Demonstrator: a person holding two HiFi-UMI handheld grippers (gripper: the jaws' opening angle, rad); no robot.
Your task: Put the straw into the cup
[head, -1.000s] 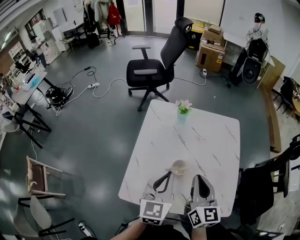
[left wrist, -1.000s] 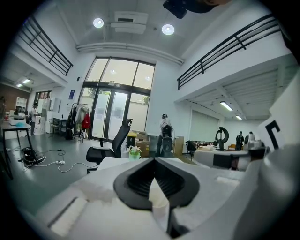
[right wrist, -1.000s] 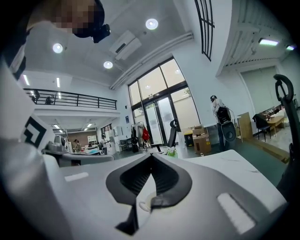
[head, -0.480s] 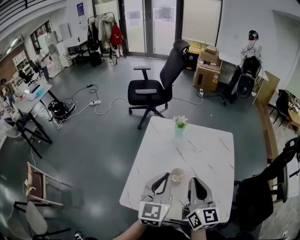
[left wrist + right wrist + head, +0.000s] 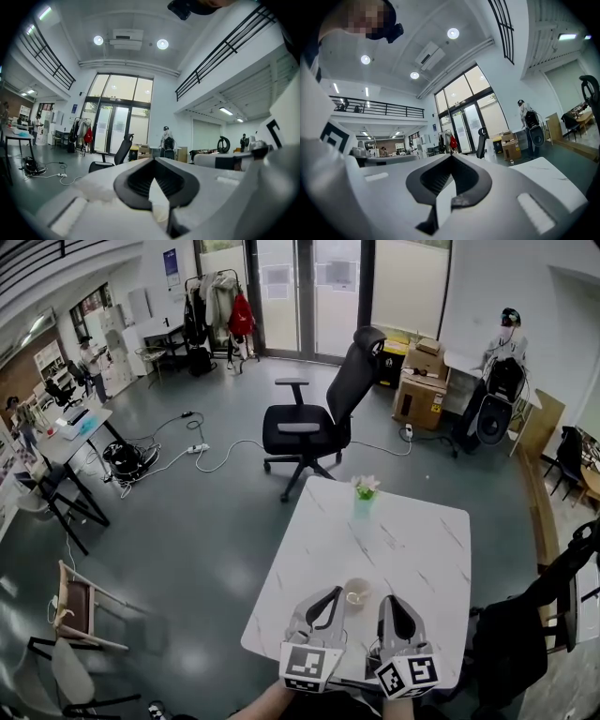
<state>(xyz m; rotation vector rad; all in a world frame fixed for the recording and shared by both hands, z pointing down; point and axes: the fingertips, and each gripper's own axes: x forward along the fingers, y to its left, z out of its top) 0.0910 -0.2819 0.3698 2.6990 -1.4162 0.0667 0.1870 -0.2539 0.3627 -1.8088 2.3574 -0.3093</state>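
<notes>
A small pale cup (image 5: 357,592) stands on the white marble table (image 5: 412,540) near its front edge. My left gripper (image 5: 335,592) hovers just left of the cup, its tip close to the rim. My right gripper (image 5: 393,598) sits beside it, just right of the cup. Both point level, away from me. In the left gripper view the left gripper (image 5: 153,159) has its jaws met with nothing between them. In the right gripper view the right gripper (image 5: 451,155) is likewise shut and empty. No straw shows in any view.
A small vase with flowers (image 5: 364,488) stands at the table's far edge. Beyond it is a black office chair (image 5: 314,423). Cables lie on the grey floor (image 5: 202,446); cardboard boxes (image 5: 422,390) and a person (image 5: 506,352) are at the back right.
The head view has lifted, showing more of the room and pushing the table lower in the picture. Both grippers have risen slightly and stay shut side by side at the cup.
</notes>
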